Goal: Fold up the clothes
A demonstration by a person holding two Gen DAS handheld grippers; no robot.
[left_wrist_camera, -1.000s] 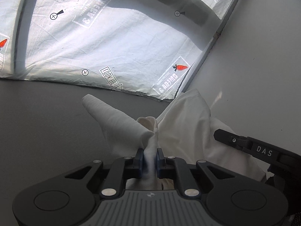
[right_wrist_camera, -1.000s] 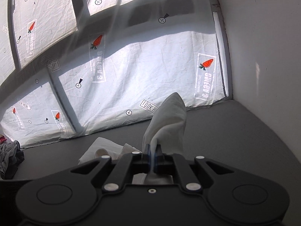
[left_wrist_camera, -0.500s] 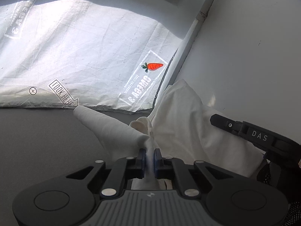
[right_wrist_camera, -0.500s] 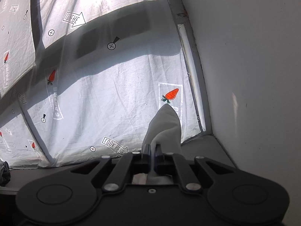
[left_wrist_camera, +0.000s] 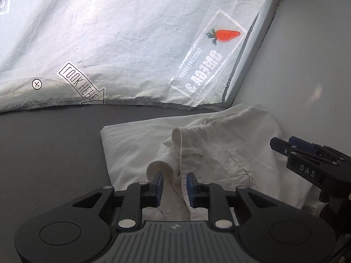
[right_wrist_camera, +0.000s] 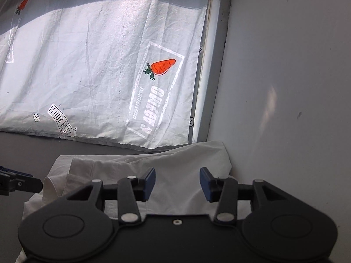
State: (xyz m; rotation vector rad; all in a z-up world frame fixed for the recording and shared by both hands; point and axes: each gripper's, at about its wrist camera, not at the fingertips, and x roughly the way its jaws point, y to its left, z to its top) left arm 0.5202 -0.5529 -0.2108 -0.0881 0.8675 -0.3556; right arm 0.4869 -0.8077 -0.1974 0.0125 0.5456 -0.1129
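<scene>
On the dark gray table (left_wrist_camera: 50, 153) by the wall, the one white shirt (left_wrist_camera: 219, 151) now lies down in a folded pile, because both tongs, the left gripper (left_wrist_camera: 173, 183) and right gripper (right_wrist_camera: 177, 180), just let go and stand apart.

Dark grey tabletop (left_wrist_camera: 48, 144), matte, running back to a pale wall (left_wrist_camera: 307, 70) at its right. White shirt (left_wrist_camera: 230, 153) lies on it in the far right corner, folded into a rough block, right edge touching the wall. Behind the shirt, the hem of a printed white sheet (left_wrist_camera: 131, 43) rests on the tabletop's far edge.
</scene>
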